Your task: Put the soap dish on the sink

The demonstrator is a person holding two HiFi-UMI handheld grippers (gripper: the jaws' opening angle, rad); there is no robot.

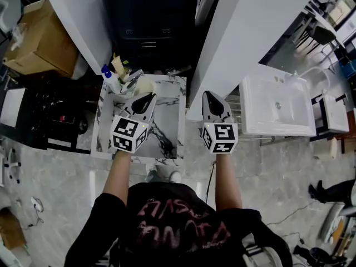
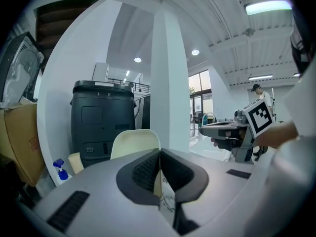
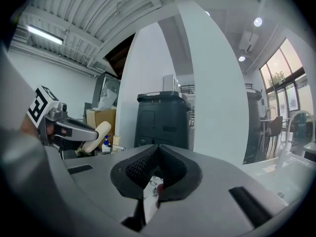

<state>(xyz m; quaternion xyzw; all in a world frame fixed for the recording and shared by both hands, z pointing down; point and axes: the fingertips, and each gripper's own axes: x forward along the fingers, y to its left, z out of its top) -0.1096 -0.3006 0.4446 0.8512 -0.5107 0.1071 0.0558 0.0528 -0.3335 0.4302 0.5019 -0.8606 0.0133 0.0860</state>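
The soap dish (image 1: 143,86) is a cream, rounded dish, held over the marble-top table (image 1: 167,128). My left gripper (image 1: 146,99) is shut on its near edge. In the left gripper view the soap dish (image 2: 134,143) stands up just beyond my left gripper (image 2: 159,154). The right gripper view shows the soap dish (image 3: 96,135) sticking out past the left jaws. My right gripper (image 1: 211,97) hovers between the table and the white sink (image 1: 276,105), and my right gripper (image 3: 157,149) is shut with nothing in it.
A blue spray bottle (image 1: 109,77) and other small items crowd the table's far left corner. A black bin (image 1: 147,10) stands behind, between two white pillars (image 1: 245,32). A cardboard box (image 1: 39,38) sits far left. The sink has a faucet (image 1: 306,74).
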